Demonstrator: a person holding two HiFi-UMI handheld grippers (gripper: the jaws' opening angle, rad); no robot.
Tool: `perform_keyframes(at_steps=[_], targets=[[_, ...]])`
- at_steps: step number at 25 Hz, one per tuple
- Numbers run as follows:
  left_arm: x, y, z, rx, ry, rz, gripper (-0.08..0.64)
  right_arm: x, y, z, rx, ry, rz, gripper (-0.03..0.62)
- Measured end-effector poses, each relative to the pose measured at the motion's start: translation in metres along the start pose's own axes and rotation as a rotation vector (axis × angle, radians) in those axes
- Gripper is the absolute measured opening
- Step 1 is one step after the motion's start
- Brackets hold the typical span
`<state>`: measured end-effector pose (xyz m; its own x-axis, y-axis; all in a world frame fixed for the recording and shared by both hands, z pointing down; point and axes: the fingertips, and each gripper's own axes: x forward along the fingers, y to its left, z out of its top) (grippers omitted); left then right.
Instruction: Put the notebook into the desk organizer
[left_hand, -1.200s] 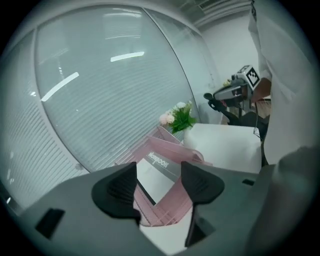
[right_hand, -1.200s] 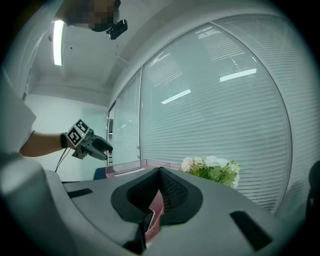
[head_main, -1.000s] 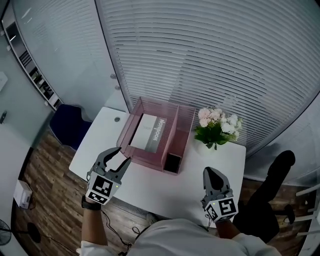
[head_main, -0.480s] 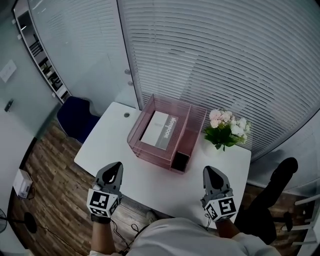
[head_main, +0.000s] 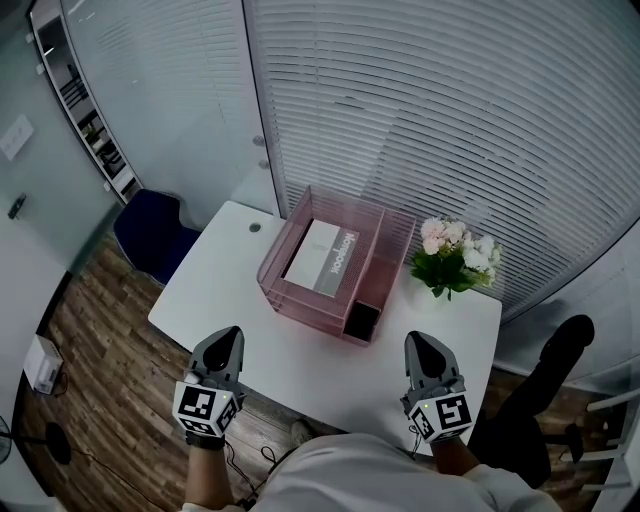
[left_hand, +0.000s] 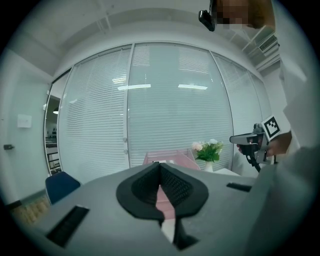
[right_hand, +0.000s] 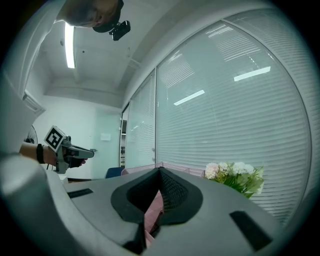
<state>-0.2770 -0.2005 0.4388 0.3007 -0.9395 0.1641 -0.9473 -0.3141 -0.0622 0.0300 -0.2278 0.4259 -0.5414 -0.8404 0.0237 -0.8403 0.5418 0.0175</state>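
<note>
The notebook (head_main: 324, 258), white and grey, lies flat inside the wide left compartment of the pink wire desk organizer (head_main: 375, 280) at the back of the white table (head_main: 210, 290). My left gripper (head_main: 222, 346) hovers over the table's near left edge, shut and holding nothing. My right gripper (head_main: 424, 351) hangs over the near right edge, also shut with nothing in it. In the left gripper view the jaws meet at the tip (left_hand: 160, 164) with the organizer (left_hand: 172, 158) far beyond. The right gripper (right_hand: 159, 170) shows the same, pointing toward the organizer (right_hand: 176, 167).
A white vase of pink and white flowers (head_main: 452, 256) stands right of the organizer. A small black box (head_main: 360, 320) sits in the organizer's narrow right compartment. A blue chair (head_main: 152, 232) is left of the table, a black chair (head_main: 545, 375) at right. Blinds cover the glass wall behind.
My left gripper closed its jaws and drew back from the organizer toward the table's near edge. The right gripper stayed in place.
</note>
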Motion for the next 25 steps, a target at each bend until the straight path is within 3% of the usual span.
perform_keyframes(at_steps=[25], targets=[[0.0096, 0.0029, 0.0002, 0.007, 0.001, -0.02, 0.008, 0.0002, 0.0006, 0.0021, -0.004, 0.0, -0.019, 0.012]])
